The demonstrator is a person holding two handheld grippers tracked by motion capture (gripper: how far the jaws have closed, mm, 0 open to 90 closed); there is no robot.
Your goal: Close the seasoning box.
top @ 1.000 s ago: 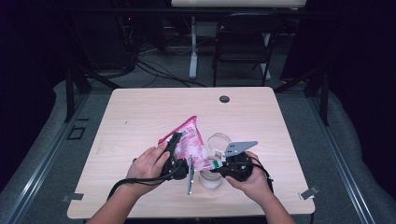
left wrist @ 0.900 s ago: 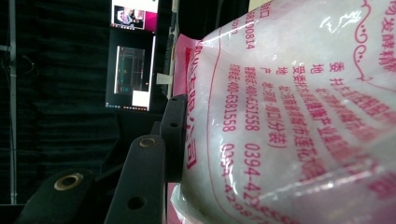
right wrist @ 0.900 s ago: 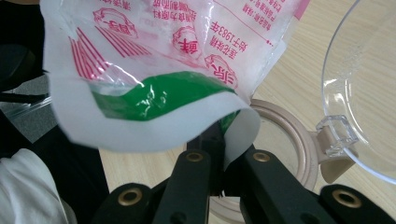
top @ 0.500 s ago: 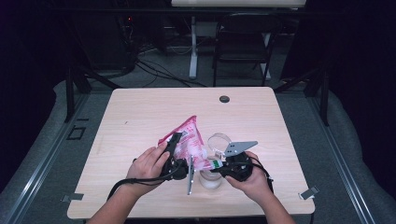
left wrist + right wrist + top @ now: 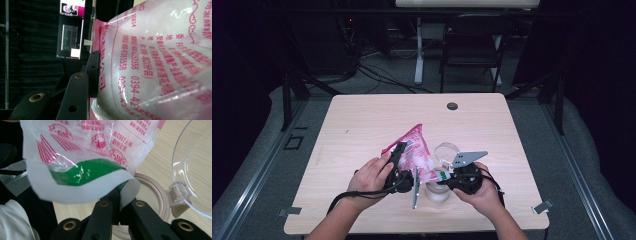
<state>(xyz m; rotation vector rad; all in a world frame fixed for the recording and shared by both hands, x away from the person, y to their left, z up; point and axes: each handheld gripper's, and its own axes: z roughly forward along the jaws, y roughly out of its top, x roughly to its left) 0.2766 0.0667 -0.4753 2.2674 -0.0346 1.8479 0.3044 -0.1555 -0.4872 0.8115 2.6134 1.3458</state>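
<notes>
A pink and white printed plastic bag point(image 5: 414, 150) is held tilted above the wooden table point(image 5: 362, 130), close to its front edge. My left gripper point(image 5: 400, 157) is shut on the bag's left side. In the left gripper view one black pad point(image 5: 93, 75) presses into the full bag point(image 5: 155, 62), and the other jaw is hidden behind it. My right gripper point(image 5: 443, 176) is shut on the bag's lower corner, where the film point(image 5: 87, 175) is green and white. My right gripper's jaws point(image 5: 120, 195) pinch that corner over an open jar point(image 5: 437, 192) with a beige rim point(image 5: 155, 192). Its clear hinged lid point(image 5: 197, 170) stands open.
A small black round cap point(image 5: 452, 106) sits near the table's far edge. A dark folding chair point(image 5: 472, 45) and cables are on the floor beyond. A lit monitor point(image 5: 71, 41) shows in the left gripper view. The table's left and far parts are bare wood.
</notes>
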